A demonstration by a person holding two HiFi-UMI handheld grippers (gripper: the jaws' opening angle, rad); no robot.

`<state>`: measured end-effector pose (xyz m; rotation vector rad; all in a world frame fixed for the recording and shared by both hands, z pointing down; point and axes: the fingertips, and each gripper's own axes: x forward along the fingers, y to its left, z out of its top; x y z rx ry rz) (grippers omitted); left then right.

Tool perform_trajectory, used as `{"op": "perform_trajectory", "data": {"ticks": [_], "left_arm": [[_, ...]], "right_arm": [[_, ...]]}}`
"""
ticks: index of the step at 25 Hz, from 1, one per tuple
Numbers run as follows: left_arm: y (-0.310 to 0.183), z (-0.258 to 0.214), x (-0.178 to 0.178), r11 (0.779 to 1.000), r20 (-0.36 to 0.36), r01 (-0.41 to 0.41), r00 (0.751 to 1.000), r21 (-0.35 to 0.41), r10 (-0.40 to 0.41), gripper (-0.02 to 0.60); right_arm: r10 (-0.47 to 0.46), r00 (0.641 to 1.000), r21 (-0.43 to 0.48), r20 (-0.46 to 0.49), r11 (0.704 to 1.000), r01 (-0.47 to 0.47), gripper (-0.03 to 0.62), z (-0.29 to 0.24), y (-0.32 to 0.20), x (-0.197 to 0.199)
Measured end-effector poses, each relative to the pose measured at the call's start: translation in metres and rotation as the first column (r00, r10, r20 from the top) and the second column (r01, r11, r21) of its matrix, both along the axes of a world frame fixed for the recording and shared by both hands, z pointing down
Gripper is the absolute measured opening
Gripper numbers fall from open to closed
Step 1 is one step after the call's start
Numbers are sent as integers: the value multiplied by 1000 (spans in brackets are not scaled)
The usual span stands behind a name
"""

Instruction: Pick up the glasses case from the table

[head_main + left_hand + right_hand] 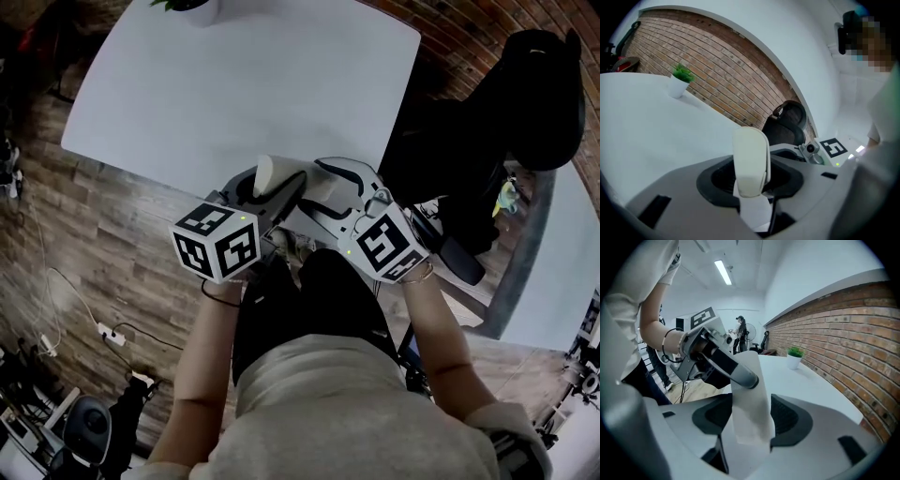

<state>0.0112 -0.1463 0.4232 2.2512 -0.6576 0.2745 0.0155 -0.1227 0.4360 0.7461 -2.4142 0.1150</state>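
The glasses case [269,176] is up off the table [244,84], in the air just over the near edge and in front of the person, so by the look of it the pick-up is as good as done. The white table top is bare apart from a small potted plant [678,83] at the far end by the brick wall [853,333], so nothing crowds the lift. The person stands close, forearms drawn in and the two tools brought together from either side. That makes sense for a smooth, rounded, pale shell, which could slip out of a single pinch. The left hand-held gripper [751,180] has its jaws at a middling width, clamped on the case. The case stands on end between the dark pads, its rounded cap poking up above them. The right hand-held gripper [751,416] stands wider and takes the case across a broader part. The pale body fills the gap between its pads, so I judge it is gripping too, though more lightly. One dark finger [725,365] of the left tool lies across the top of the case, seen from the right gripper view. Each pinch backs up the other.
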Motion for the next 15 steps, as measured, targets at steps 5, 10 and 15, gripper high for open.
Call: {"op": "perform_trajectory", "data": {"ticks": [5,10,15], "left_arm": [[-4,-27,-13,997,-18,45,999,63,-44,160],[-7,-64,-14,985,-104,95,991,145,-80,159],[-9,-99,-18,969,-161,139,981,204,-107,158]], "right_arm": [[170,982,-20,85,985,-169,181,-25,-8,11],[271,933,-62,238,963,-264,124,-56,-6,18],[323,890,-51,322,944,-325,43,-91,-6,25]]}}
